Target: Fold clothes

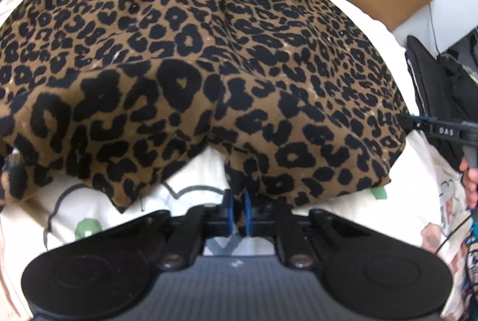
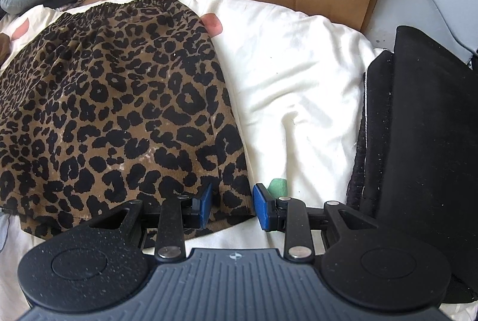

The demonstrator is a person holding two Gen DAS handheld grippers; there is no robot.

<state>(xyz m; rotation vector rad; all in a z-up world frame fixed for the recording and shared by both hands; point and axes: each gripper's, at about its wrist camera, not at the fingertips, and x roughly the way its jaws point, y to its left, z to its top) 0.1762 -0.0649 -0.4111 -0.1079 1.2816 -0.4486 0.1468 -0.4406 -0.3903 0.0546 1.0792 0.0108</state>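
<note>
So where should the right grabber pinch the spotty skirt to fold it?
Probably the near hem corner of the leopard skirt. The right gripper already has that corner between its open blue pads, coming from the near side. The hem lies flat and thin on the white bedding, while the far waistband is bunched. The left gripper is already shut on the hem.

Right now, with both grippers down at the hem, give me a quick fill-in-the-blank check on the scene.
1. The left gripper is ____ on the hem of the brown and black leopard-print skirt.
2. The right gripper has its blue pads ____, astride the skirt's corner.
3. Behind the skirt's gathered waistband stands a sheet of brown ____.
4. The skirt lies on a ____ quilt.

Missing: shut; apart; cardboard; white
</note>
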